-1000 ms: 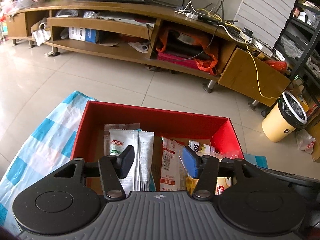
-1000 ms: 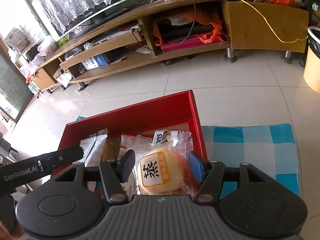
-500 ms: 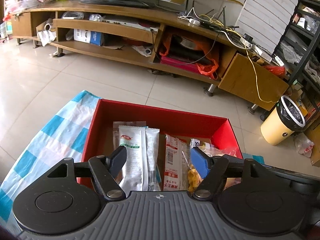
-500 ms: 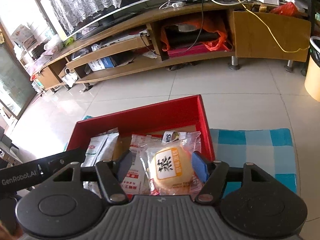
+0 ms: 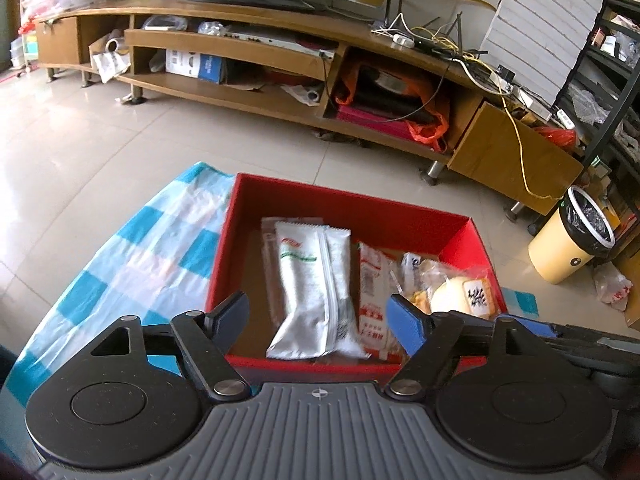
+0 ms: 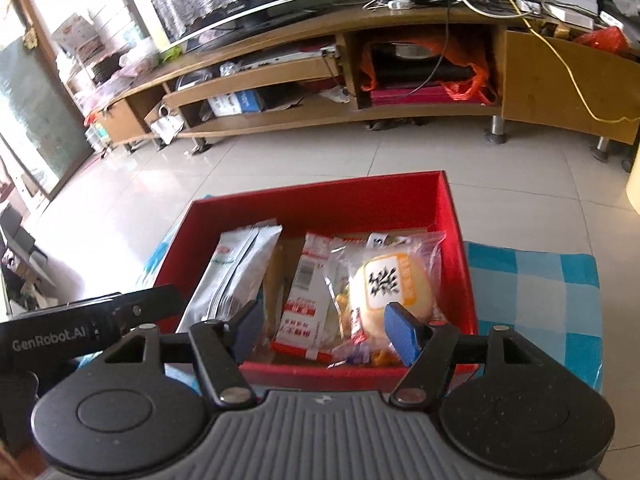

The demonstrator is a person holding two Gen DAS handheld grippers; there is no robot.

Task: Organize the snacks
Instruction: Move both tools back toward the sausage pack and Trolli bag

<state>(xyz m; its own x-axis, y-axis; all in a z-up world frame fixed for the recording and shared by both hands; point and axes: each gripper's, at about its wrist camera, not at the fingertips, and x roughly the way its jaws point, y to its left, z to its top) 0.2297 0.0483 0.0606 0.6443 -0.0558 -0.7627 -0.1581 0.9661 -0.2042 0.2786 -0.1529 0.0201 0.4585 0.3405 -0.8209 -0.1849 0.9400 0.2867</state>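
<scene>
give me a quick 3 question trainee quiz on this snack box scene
1. True or false: the silver packet lies inside the red box.
2. Which snack lies nearest the box's right wall? A) silver packet B) round bun C) red and white packet
3. Fill in: the box rests on a blue and white checked ____.

Key
1. True; it lies toward the box's left side.
2. B; the bun in its clear wrapper lies by the right wall, with the red and white packet between it and the silver packet.
3. Cloth. Both the left gripper and right gripper are open and hold nothing.
</scene>
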